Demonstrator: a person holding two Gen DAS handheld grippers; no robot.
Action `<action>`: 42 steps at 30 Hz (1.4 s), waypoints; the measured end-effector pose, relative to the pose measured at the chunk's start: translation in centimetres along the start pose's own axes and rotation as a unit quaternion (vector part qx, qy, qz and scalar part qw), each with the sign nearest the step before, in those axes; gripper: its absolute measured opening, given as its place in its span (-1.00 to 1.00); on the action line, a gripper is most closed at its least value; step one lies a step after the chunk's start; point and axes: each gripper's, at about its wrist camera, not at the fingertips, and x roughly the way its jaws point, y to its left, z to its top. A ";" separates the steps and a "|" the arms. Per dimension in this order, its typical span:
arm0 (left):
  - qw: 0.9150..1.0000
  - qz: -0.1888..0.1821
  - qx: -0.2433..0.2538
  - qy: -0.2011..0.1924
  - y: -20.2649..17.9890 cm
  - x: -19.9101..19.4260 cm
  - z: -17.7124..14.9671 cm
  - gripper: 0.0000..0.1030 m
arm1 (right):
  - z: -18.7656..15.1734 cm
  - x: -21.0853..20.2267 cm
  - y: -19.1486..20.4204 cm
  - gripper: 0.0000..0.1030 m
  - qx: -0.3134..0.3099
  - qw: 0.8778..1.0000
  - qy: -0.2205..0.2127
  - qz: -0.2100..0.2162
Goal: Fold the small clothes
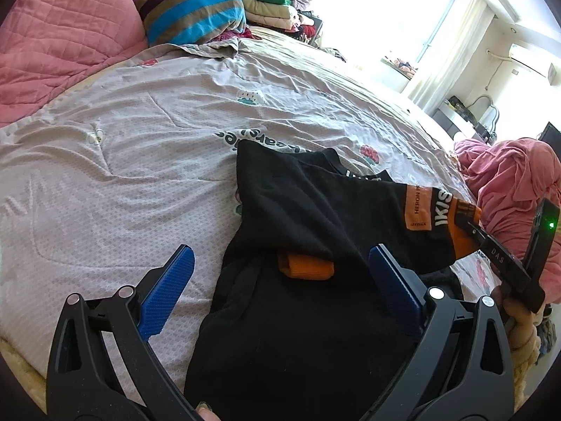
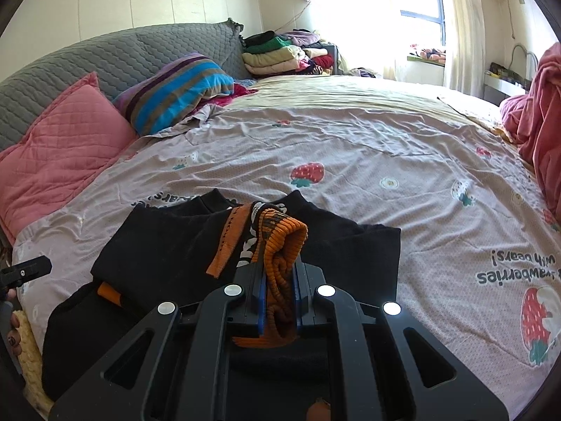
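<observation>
A small black top point(image 1: 298, 315) with orange ribbed cuffs lies on the bed's near edge; it also shows in the right wrist view point(image 2: 168, 245). My left gripper point(image 1: 280, 280) is open and empty, its blue pads either side of the black cloth, over a folded orange cuff point(image 1: 305, 266). My right gripper point(image 2: 278, 291) is shut on the other sleeve's orange cuff point(image 2: 280, 242) and holds that sleeve lifted across the top. In the left wrist view the right gripper point(image 1: 470, 226) grips the orange cuff point(image 1: 459, 217) at the right.
The bed is covered by a pinkish strawberry-print sheet point(image 2: 350, 161). Pink pillow point(image 2: 63, 151) and striped pillow point(image 2: 175, 91) lie at the head. A stack of folded clothes point(image 2: 280, 52) sits behind. A pink blanket heap point(image 1: 508, 175) lies at the right.
</observation>
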 end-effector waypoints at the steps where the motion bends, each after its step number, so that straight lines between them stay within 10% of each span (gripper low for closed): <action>1: 1.000 0.000 0.001 0.001 -0.1 0.3 0.1 0.81 | -0.1 0.1 -0.1 -0.80 0.001 1.000 0.001 0.000; 19: 1.000 -0.002 0.016 0.018 -1.2 2.5 1.1 0.73 | -0.8 0.4 -2.3 -0.45 0.037 0.999 0.010 -0.031; 29: 0.998 -0.023 0.043 0.048 -3.2 5.0 2.2 0.03 | -1.0 1.4 0.4 -0.41 -0.011 0.999 0.036 -0.005; 42: 0.995 0.000 0.040 0.090 -0.9 8.3 0.5 -0.07 | -1.6 3.5 5.8 -0.16 -0.069 0.994 0.073 0.053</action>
